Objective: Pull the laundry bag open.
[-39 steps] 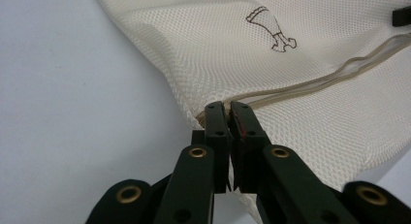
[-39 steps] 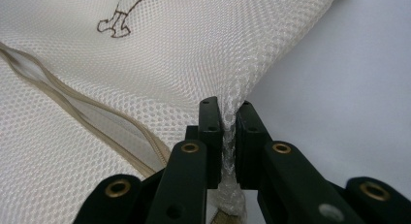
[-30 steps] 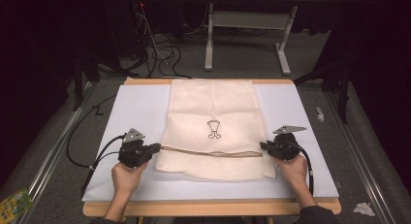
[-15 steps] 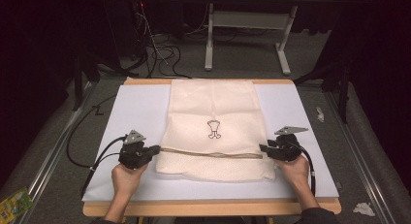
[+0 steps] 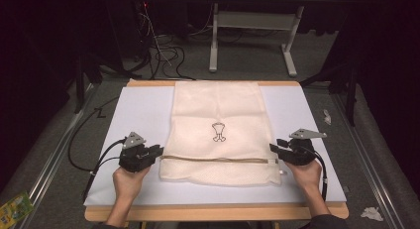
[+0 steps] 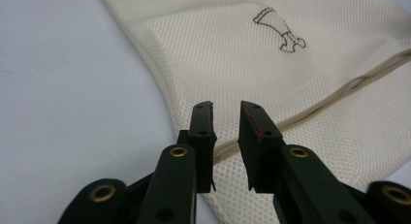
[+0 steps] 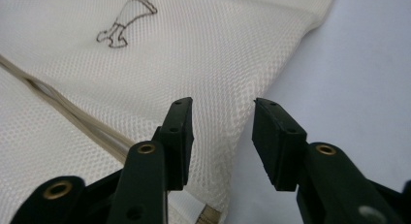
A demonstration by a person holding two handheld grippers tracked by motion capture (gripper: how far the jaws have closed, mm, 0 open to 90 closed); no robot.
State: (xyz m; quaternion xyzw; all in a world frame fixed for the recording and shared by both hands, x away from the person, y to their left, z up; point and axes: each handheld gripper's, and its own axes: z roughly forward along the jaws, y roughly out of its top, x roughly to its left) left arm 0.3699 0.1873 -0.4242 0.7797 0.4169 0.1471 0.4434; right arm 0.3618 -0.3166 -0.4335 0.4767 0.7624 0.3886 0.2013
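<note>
High view: my cream mesh drawstring bag point(image 5: 218, 135) lies flat on the white worktop point(image 5: 143, 110).
Left tongs point(image 6: 227, 118): just opening, apart, nothing gripped.
Right tongs point(image 7: 220, 121): apart, closing slightly, nothing gripped.

A big white sheet point(image 5: 138, 115) covers most of a wooden table point(image 5: 213, 212). The wood peeks out at the near edge and the far edge. The floor point(image 5: 59, 154) around it is grey. Behind the table stands a metal frame point(image 5: 250, 26) with two feet. Black wires point(image 5: 163, 53) lie in a tangle near it. A green packet point(image 5: 14, 207) lies on the floor at the near left. Crumpled white scraps point(image 5: 371, 213) lie at the near right.
</note>
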